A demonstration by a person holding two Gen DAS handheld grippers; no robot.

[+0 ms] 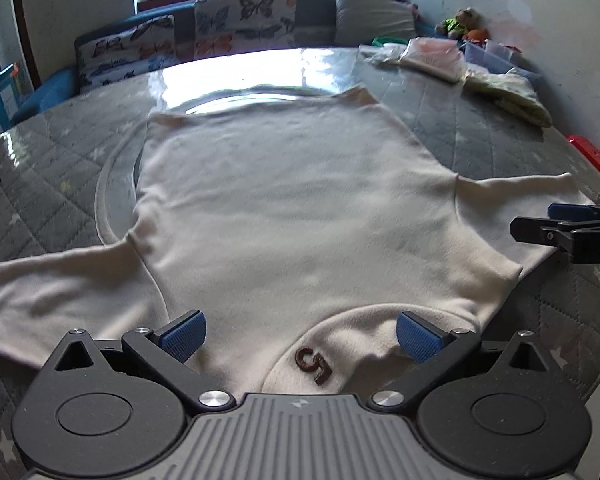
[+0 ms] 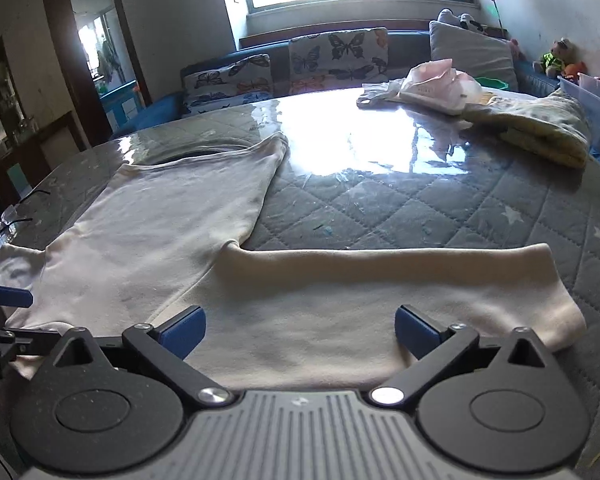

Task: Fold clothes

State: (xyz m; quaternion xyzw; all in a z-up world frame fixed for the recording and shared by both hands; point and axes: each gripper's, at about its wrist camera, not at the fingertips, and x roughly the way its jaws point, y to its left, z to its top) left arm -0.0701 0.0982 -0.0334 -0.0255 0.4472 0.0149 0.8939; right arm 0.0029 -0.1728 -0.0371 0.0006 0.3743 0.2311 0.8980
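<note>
Your left tool stands wide over the near collar of the cream sweater, one blue pad on each side of the brown "5" label, and it holds nothing. Your right tool is also wide and empty, above the right sleeve. You see the sweater spread flat on the quilted bench, both sleeves stretched outward.
</note>
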